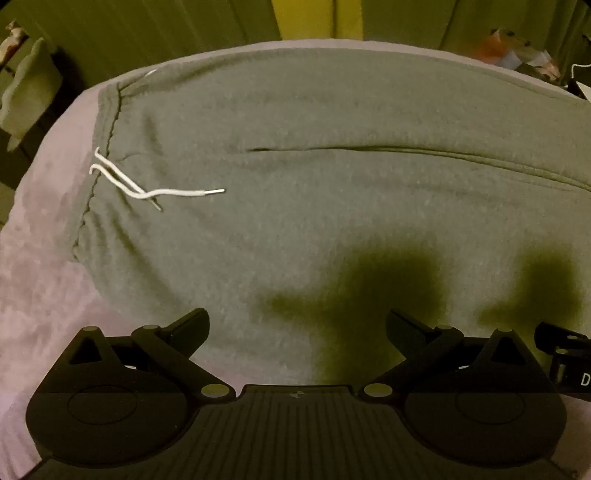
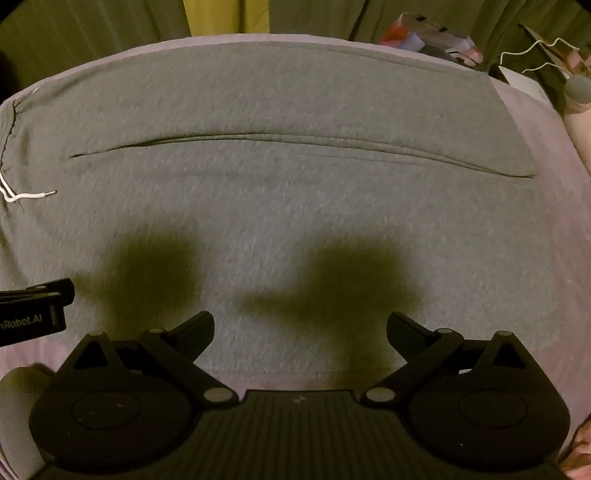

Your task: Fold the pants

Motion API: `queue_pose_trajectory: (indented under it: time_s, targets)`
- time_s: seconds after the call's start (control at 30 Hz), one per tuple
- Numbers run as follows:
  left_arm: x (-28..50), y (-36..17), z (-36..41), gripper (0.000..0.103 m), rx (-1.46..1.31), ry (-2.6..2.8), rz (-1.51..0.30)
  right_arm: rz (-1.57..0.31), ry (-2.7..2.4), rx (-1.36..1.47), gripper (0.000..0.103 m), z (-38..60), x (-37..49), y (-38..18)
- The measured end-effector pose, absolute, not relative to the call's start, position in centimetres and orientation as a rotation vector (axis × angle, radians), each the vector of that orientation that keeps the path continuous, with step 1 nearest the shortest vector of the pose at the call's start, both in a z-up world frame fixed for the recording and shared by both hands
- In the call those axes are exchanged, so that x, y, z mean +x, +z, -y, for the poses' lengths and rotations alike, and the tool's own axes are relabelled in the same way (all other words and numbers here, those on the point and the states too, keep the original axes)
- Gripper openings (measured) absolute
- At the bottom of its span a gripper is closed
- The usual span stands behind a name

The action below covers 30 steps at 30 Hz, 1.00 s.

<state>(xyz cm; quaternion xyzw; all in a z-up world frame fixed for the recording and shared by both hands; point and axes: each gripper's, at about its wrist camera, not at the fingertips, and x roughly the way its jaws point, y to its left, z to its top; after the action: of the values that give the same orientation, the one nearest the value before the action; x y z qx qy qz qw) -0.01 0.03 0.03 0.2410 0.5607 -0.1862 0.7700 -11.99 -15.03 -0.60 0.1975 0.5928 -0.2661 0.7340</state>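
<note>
Lying flat, pants (image 2: 295, 206), edges exposed

Dim yellowish light; green curtains (image 2: 110, 33) behind. Lilac bed cover (image 1: 33, 280); clutter (image 2: 432, 37) at far right.

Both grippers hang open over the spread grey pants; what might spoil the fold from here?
The loose white drawstring lies across the pants near the waistband and may get trapped in the fold. Left gripper and right gripper hover close together, so lifting from there may let the far ends sag unevenly.
</note>
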Motion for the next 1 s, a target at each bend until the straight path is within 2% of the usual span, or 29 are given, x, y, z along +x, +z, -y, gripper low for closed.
queue_pose_trajectory:
  time_s: [1.0]
  targets:
    - [0.28, -0.64, 0.23, 0.103, 0.515, -0.399, -1.247, -1.311, -0.578, 0.435, 0.1, 14.85, -11.91, -0.57]
